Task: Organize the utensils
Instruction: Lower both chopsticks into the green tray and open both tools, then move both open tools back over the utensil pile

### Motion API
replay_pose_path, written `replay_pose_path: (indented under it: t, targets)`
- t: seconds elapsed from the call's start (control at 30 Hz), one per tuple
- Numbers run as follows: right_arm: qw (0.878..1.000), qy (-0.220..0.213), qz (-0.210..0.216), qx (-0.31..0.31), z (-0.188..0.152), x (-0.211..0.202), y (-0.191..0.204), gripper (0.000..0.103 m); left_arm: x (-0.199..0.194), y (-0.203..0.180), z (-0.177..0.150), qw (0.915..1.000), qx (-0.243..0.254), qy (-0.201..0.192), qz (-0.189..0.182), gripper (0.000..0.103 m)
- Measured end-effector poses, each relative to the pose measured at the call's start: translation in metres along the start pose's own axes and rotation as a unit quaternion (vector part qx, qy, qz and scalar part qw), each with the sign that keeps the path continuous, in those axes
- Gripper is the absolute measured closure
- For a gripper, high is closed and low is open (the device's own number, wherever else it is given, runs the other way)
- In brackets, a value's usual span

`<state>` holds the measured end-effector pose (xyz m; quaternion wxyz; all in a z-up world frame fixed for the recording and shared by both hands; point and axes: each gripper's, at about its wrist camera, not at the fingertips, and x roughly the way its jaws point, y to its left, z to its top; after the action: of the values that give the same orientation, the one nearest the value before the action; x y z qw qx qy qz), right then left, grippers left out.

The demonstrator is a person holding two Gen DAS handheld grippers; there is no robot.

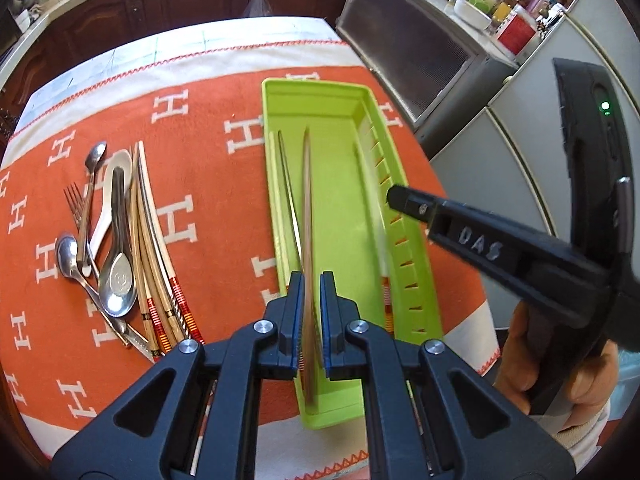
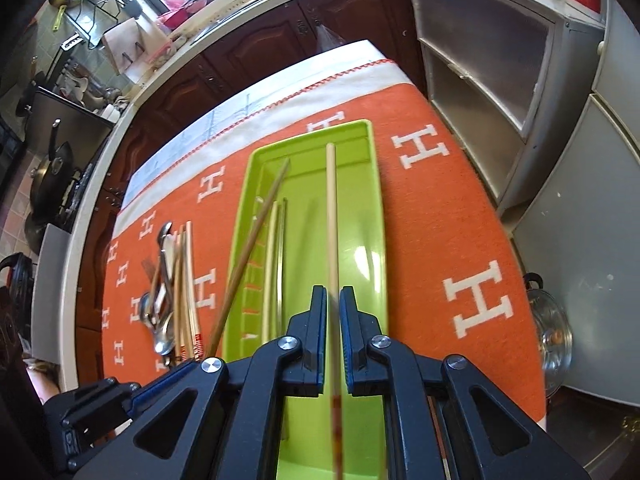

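A green utensil tray (image 1: 348,184) lies on the orange cloth; it also shows in the right wrist view (image 2: 376,208). My left gripper (image 1: 311,316) is over the tray's near end with a brown chopstick (image 1: 307,200) between its slightly parted fingers, blurred. My right gripper (image 2: 333,320) is above the tray with a pale chopstick (image 2: 331,216) between its fingers, a small gap at each side. A metal chopstick (image 1: 288,192) lies in the tray. A pile of spoons, a fork and chopsticks (image 1: 120,240) lies left of the tray.
The table carries an orange cloth with white H marks (image 1: 200,152). Grey cabinets (image 1: 420,48) stand to the right of the table. A kitchen counter (image 2: 224,20) runs behind. A steel pot lid (image 2: 554,332) sits low on the right.
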<state>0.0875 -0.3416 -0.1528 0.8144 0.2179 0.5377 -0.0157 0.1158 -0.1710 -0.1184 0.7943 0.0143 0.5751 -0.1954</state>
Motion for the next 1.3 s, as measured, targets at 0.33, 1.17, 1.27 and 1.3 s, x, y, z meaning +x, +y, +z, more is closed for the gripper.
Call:
replay_pose_path:
  t: [0.33,1.17,1.27,1.3]
  targets:
    - [1.000,-0.011,-0.013,-0.020,-0.013,0.001,0.016,0.084,-0.030,0.025,-0.012,0.9982,-0.005,-0.045,0.040,0.057]
    - [0.997,0.010,-0.007,-0.082,-0.068,-0.006,0.070,0.077,-0.078,0.109,-0.058,0.9864,-0.085,-0.092,0.107,0.057]
    - [0.995,0.014,-0.005,-0.094,-0.071,-0.006,0.082,0.075,-0.082,0.116,-0.063,0.9848,-0.092,-0.097,0.111,0.057]
    - [0.995,0.016,-0.005,-0.099,-0.073,-0.005,0.087,0.075,-0.083,0.120,-0.065,0.9844,-0.094,-0.098,0.112,0.057]
